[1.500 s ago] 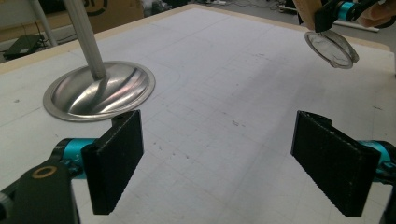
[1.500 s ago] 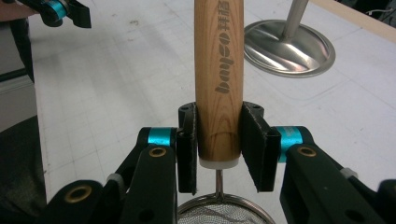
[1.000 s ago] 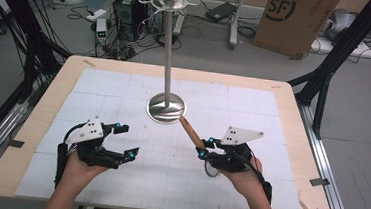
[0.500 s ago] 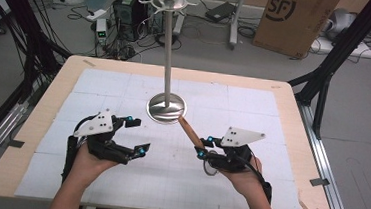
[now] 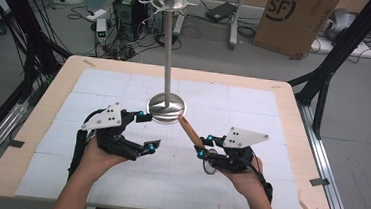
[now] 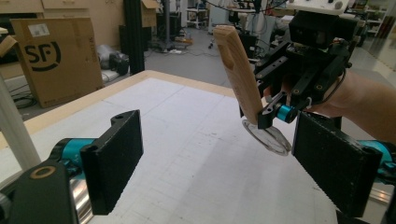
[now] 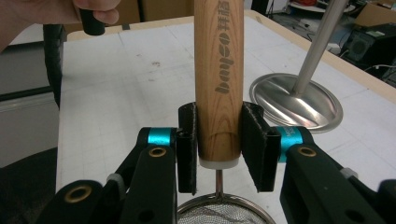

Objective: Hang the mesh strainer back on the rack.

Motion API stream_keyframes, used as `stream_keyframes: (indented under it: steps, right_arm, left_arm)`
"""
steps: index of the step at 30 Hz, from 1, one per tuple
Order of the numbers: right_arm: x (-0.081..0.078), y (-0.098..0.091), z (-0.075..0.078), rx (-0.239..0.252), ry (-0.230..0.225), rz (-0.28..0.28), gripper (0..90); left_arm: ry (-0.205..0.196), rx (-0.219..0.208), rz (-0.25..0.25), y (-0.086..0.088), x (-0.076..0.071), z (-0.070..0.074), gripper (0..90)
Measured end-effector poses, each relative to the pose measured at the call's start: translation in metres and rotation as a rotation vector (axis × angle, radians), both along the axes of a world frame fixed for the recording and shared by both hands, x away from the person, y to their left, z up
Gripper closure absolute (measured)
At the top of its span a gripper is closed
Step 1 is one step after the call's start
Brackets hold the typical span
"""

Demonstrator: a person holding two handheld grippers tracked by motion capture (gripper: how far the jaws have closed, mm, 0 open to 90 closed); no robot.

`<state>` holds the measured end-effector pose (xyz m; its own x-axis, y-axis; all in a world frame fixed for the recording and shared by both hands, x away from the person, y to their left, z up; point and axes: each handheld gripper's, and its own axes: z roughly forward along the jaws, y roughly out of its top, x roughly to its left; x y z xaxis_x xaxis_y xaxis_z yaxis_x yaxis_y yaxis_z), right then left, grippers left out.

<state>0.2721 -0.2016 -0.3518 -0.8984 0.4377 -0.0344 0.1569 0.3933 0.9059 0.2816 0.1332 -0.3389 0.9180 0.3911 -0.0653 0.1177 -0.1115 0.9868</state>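
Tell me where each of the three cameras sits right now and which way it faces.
High view: above the person's side, looking forward and down at the table; both forearms, left tongs, right tongs.
Left gripper view: on the left tongs, facing the right tongs; own open jaws.
Right gripper view: on the right tongs, looking along the wooden handle; own jaws, a hand.
Shared: wooden handle, metal stand.

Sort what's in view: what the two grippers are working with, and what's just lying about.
In use:
- strainer, its wooden handle clamped in the right gripper
- left gripper, open, turned toward the strainer
- metal stand, probably where it gets hung

Lying about:
- cardboard box
- computer tower
- floor cables
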Motion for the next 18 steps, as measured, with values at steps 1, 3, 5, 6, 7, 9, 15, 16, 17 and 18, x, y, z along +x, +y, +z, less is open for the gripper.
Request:
stream_keyframes:
  steps: [1,3,5,6,7,9,15,16,17,18]
  right_arm:
    - [0.000,0.001,0.001,0.002,-0.001,0.004,68.7]
    - [0.000,0.004,0.002,0.005,-0.010,0.017,68.7]
    - [0.000,0.006,0.004,0.012,-0.014,0.028,68.7]
    - [0.000,0.007,0.005,0.012,-0.016,0.035,68.7]
    - [0.000,0.008,0.005,0.019,-0.019,0.040,68.7]
    - [0.000,0.010,0.007,0.026,-0.025,0.049,68.7]
    - [-0.003,0.016,0.011,0.025,-0.039,0.089,68.7]
    - [-0.003,0.017,0.011,0.029,-0.034,0.092,68.7]
    - [-0.003,0.017,0.011,0.031,-0.033,0.097,68.7]
    - [-0.003,0.018,0.012,0.030,-0.032,0.101,68.7]
  left_arm:
    - [-0.005,0.000,-0.001,-0.001,0.000,0.001,17.0]
    - [-0.007,-0.008,-0.008,-0.004,0.001,0.003,17.0]
    - [-0.011,-0.009,-0.014,-0.008,0.001,0.005,17.1]
    - [-0.016,-0.006,-0.017,-0.010,0.001,0.005,17.1]
    - [-0.015,-0.004,-0.019,-0.012,0.001,0.006,17.1]
    - [-0.016,-0.001,-0.024,-0.015,0.002,0.007,17.1]
    - [-0.017,-0.005,-0.055,-0.026,0.004,0.010,17.4]
    - [-0.016,-0.008,-0.057,-0.028,0.004,0.010,17.4]
    - [-0.018,-0.005,-0.059,-0.029,0.004,0.010,17.4]
    - [-0.024,-0.003,-0.063,-0.031,0.005,0.011,17.4]
